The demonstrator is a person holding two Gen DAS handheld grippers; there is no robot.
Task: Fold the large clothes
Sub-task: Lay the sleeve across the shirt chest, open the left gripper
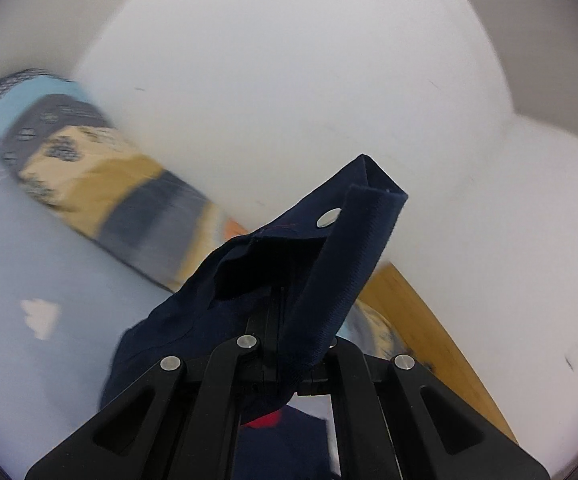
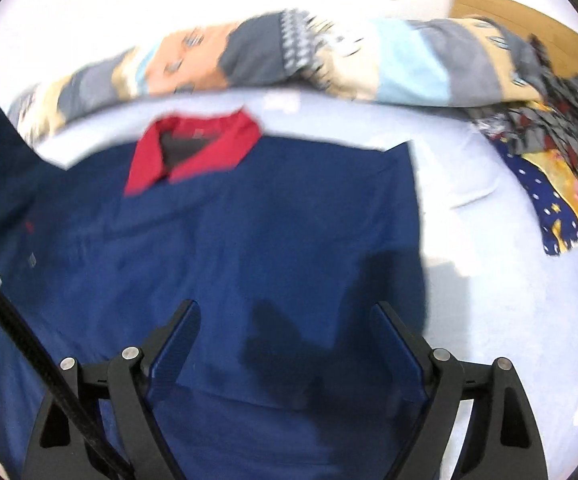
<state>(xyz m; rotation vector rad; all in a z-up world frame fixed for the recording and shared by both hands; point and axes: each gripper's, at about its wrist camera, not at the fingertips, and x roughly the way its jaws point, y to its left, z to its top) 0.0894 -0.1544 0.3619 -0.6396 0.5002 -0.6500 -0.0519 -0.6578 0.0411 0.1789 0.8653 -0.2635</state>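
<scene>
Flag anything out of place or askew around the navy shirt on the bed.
Nothing is damaged or spilled. The navy shirt lies flat except its left sleeve cuff, which the left hand-held gripper holds up. The right hand-held gripper hovers open. A heap of patterned clothes sits at the bed's right edge.

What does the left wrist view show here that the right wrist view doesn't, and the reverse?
Left wrist only: the left gripper shut on a navy cuff with a metal snap, lifted against the wall. Right wrist only: the open right gripper above the navy jacket lying flat, its red collar, and a pile of patterned clothes. Both: the patchwork quilt and wooden headboard.
</scene>
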